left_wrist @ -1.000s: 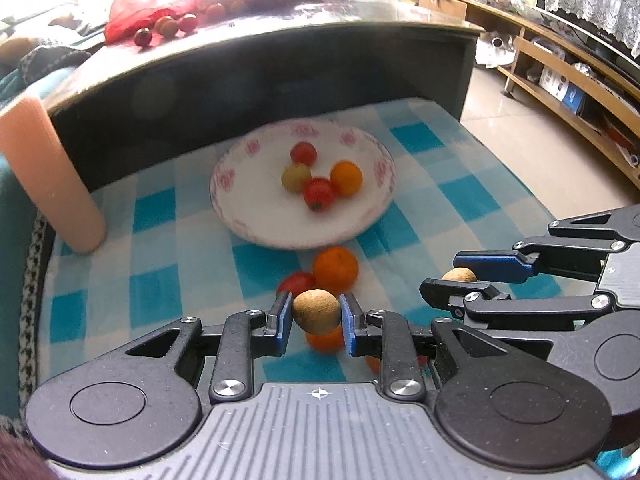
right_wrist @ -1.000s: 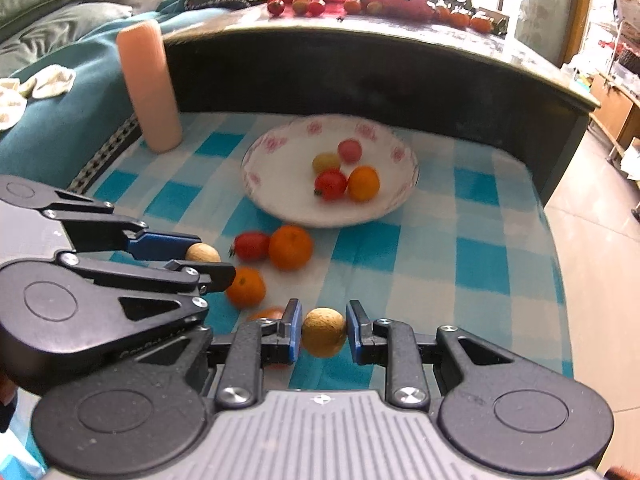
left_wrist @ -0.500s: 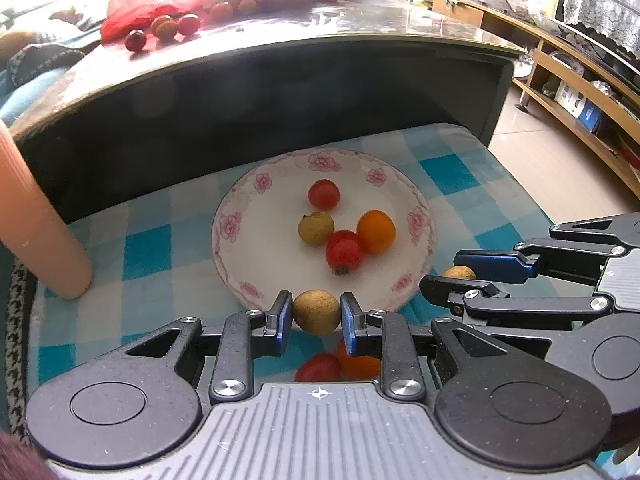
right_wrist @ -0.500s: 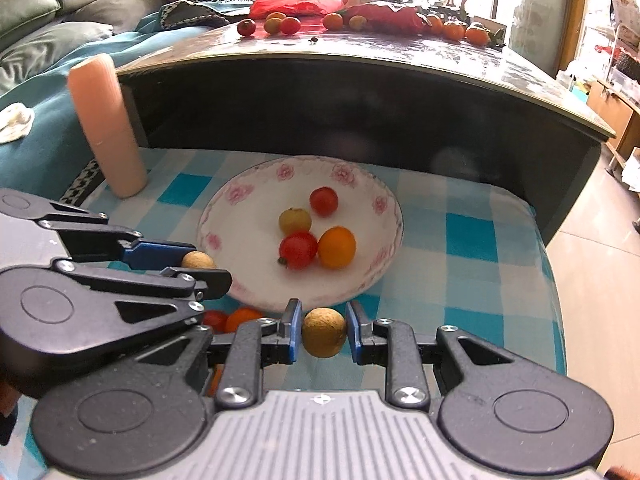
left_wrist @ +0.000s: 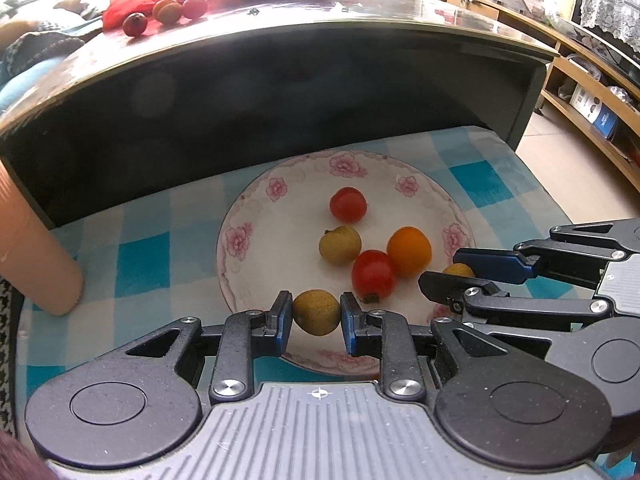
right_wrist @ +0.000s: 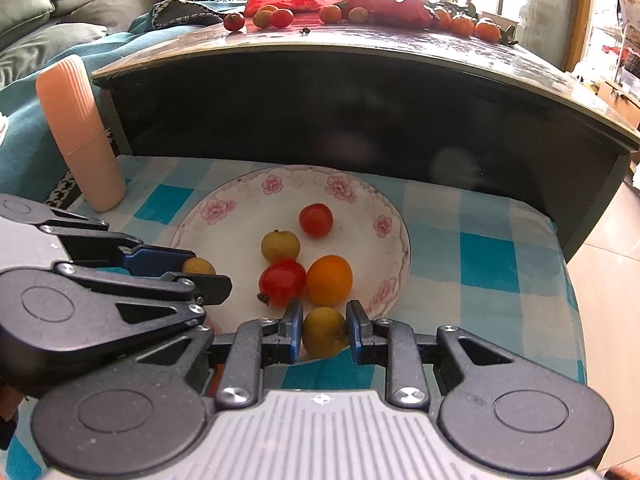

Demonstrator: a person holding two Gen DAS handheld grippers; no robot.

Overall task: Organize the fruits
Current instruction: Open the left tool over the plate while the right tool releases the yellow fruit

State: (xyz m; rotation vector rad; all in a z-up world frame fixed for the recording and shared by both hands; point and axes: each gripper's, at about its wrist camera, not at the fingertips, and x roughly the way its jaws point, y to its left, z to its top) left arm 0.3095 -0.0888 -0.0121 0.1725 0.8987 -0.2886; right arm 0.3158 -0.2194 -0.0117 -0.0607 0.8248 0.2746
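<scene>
A white plate with pink flowers (left_wrist: 248, 248) (right_wrist: 224, 216) lies on a blue checked cloth. On it are two red fruits (left_wrist: 348, 205) (left_wrist: 373, 274), an orange one (left_wrist: 409, 251) and a yellow-brown one (left_wrist: 340, 245). My left gripper (left_wrist: 316, 312) is shut on a small brown longan (left_wrist: 316, 312) above the plate's near rim. My right gripper (right_wrist: 323, 331) is shut on another brown longan (right_wrist: 323, 331) over the plate's near right rim. Each gripper shows from the side in the other's view, the right gripper (left_wrist: 456, 272) and the left gripper (right_wrist: 196, 268), each with its fruit.
A dark coffee table (left_wrist: 280, 80) rises just behind the plate, with red bags and several loose fruits (right_wrist: 276, 16) on top. A peach-coloured cylinder (right_wrist: 80, 132) stands at the cloth's left edge. Shelving (left_wrist: 592, 92) and tiled floor lie to the right.
Both grippers moved forward with their longans, from over the loose fruits on the cloth to over the plate's near rim. The plate now looks larger and closer.
</scene>
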